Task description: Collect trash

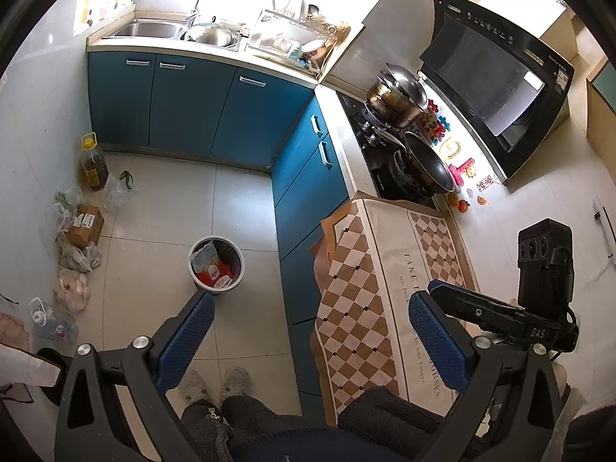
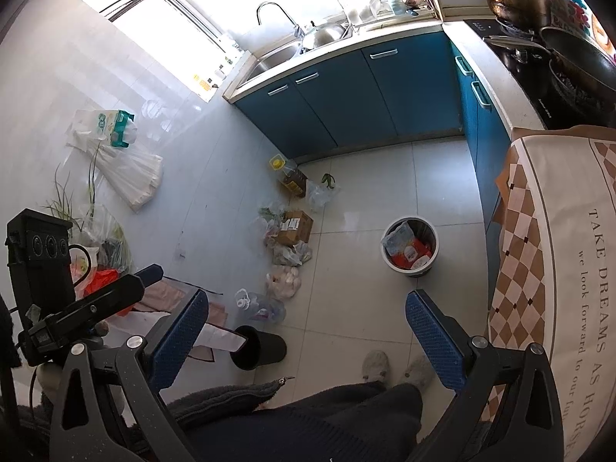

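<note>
I hold left gripper (image 1: 310, 340) and right gripper (image 2: 306, 340) high, jaws wide, both empty. Round white trash bin (image 2: 409, 246) on tiled floor (image 2: 358, 188) near blue cabinets (image 2: 346, 88), already holding wrappers. Plastic bags (image 2: 287, 254) along wall-side floor edge uncollected; most work left, I judge.

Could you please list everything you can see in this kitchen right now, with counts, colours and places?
trash bin: one, white, mid-floor, holding wrappers
cardboard box: one, brown, floor by left wall
plastic bags: several, clear, around the box
oil bottle: one, amber, yellow cap, by cabinets
cabinets: blue, under counter
sink: steel, by window
pots: stacked on stove
checkered cloth: brown-white, on counter
black bin: tipped, floor
left gripper: open
right gripper: open
</note>
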